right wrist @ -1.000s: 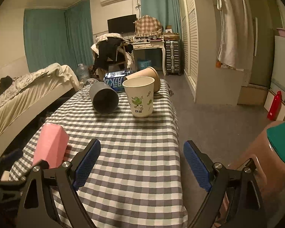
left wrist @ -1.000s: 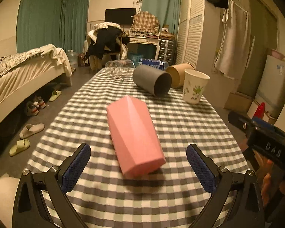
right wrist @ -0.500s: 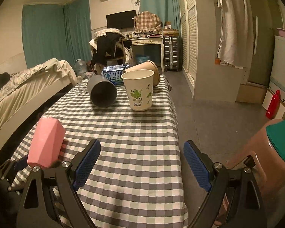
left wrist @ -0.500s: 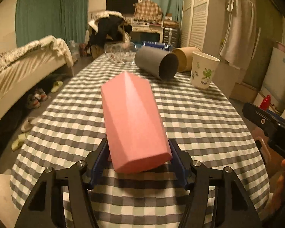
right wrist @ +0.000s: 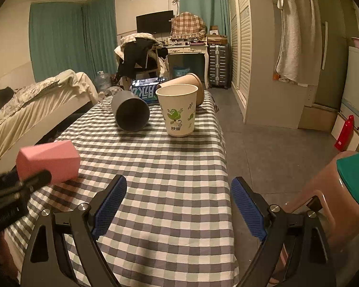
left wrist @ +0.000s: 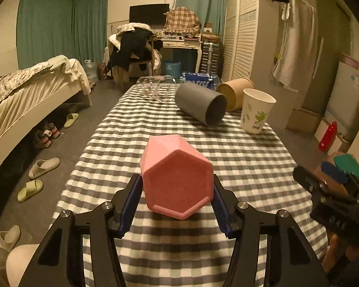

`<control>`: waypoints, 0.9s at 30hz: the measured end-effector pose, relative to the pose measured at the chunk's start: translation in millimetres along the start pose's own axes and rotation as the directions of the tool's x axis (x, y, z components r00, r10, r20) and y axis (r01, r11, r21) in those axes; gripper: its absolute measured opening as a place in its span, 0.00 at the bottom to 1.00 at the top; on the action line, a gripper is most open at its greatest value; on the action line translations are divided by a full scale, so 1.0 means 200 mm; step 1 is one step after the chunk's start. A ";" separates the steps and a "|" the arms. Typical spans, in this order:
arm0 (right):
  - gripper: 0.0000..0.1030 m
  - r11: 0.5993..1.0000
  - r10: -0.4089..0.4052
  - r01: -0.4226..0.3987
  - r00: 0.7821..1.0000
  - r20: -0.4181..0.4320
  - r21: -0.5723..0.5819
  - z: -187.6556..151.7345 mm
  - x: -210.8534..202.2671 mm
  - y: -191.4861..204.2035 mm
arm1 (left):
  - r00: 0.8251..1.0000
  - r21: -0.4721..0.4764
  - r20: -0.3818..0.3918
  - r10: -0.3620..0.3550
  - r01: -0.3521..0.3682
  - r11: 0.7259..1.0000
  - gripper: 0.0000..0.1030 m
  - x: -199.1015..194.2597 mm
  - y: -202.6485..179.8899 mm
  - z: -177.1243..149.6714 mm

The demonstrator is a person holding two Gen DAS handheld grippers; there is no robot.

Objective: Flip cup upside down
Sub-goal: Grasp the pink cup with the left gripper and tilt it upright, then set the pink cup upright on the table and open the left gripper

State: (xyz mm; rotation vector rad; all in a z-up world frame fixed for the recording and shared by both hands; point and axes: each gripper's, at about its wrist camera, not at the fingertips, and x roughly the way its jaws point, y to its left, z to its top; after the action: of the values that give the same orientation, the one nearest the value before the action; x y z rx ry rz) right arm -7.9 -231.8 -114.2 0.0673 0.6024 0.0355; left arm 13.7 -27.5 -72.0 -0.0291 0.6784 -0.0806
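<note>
My left gripper (left wrist: 177, 203) is shut on a pink faceted cup (left wrist: 174, 174), with its blue pads against the cup's two sides. The cup is held off the checked tablecloth (left wrist: 251, 167), lying along the fingers with its flat base toward the camera. In the right wrist view the pink cup (right wrist: 50, 160) shows at the far left, held in the air by the left gripper (right wrist: 33, 179). My right gripper (right wrist: 179, 205) is open and empty over the table's near right edge.
At the far end of the table lie a grey cup (left wrist: 201, 106) on its side, a tan cup (left wrist: 234, 91) on its side, a clear glass (left wrist: 155, 88) and a blue packet (left wrist: 198, 79). A white paper cup (left wrist: 256, 111) stands upright. A pink stool (right wrist: 335, 191) stands right.
My left gripper closed on the pink cup, lifted it off the cloth and tipped it so its base now faces the camera. The right gripper stayed open and nearly still.
</note>
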 end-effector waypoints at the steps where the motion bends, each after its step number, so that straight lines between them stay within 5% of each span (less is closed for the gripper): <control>1: 0.86 1.000 -0.001 0.001 1.000 -0.002 -0.004 0.00 0.00 0.01 | 1.000 -0.005 0.001 0.000 0.000 1.000 0.56 0.01 0.01 0.01; 14: 0.87 1.000 -0.008 0.008 1.000 -0.015 -0.014 0.00 0.04 0.01 | 0.999 0.037 0.033 -0.016 0.014 0.999 0.55 0.17 0.03 0.21; 27: 0.87 1.000 -0.008 0.008 1.000 -0.022 -0.019 0.00 0.07 0.04 | 0.989 0.065 -0.010 -0.145 0.145 0.987 0.54 0.12 -0.05 0.30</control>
State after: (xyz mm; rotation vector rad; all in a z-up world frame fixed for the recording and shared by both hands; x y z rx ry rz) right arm 2.9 -223.3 -121.1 0.0463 0.6247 0.0343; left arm 68.1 -38.4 -40.0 -0.0154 0.6777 -0.2429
